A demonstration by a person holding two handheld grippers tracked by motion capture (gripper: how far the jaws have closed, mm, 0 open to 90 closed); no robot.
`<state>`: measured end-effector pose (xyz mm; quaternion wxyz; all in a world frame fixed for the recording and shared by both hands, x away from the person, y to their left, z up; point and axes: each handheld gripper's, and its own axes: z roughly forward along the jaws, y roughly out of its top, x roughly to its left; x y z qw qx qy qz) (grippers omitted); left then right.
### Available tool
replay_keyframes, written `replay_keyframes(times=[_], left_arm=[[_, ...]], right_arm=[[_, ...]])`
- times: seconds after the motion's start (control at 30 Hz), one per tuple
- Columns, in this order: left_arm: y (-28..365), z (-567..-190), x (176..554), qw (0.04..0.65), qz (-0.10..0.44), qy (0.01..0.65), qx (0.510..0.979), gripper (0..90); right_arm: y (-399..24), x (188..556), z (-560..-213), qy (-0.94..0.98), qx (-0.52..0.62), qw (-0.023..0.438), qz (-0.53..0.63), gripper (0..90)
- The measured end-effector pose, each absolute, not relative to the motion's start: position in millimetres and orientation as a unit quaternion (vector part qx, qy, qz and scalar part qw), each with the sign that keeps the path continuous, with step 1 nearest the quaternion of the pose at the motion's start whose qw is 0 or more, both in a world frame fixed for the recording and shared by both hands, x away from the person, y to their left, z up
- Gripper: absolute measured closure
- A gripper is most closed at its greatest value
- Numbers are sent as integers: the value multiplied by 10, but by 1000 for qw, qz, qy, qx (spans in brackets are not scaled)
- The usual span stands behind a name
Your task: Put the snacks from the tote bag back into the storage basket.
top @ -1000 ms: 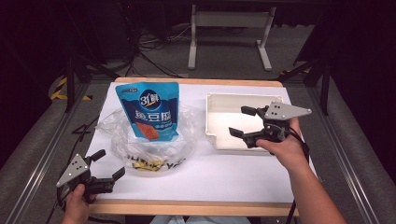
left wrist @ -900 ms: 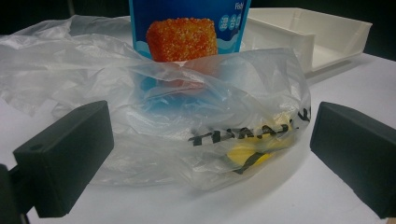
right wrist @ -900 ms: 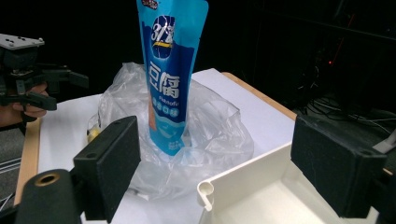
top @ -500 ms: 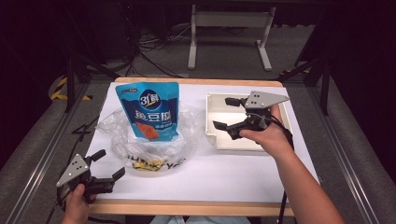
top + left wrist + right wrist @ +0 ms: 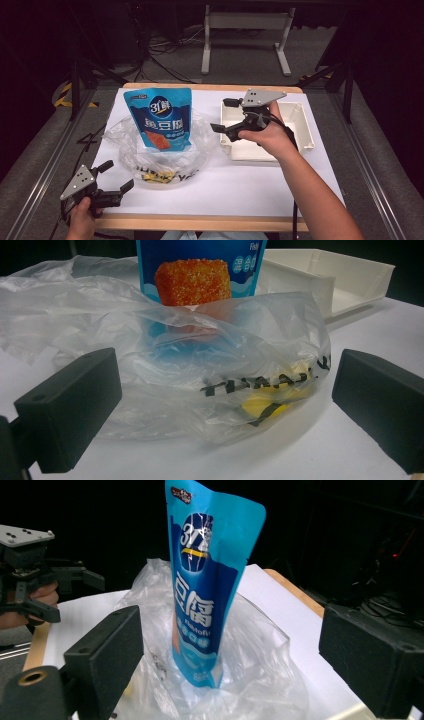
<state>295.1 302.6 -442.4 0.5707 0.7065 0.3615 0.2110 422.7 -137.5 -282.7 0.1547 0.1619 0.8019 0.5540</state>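
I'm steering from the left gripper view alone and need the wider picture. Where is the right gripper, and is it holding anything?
Observer: In the high view the right gripper hangs over the near left corner of the white tray, aimed at the blue pouch. Its jaws have just been opening, with nothing between them.
Operator: Is the pouch standing or lying down?
Observer: The right gripper view shows it upright in the clear plastic bag, its top well above the bag's rim.
Operator: And where is my own gripper on the table?
Observer: The left gripper sits at the near left corner of the table, jaws open, short of the bag.
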Motion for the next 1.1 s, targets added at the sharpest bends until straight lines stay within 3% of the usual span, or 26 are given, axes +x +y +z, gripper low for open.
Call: replay_keyframes(times=[0.57, 1.1], left_arm=[[3037, -4419, 2951, 572, 208, 359, 707, 2], [3040, -4417, 2949, 577, 208, 356, 705, 2]], right_arm=[[-890, 4496, -2839, 808, 136, 141, 555, 97], [-551, 4774, -3270, 809, 126, 124, 561, 70]])
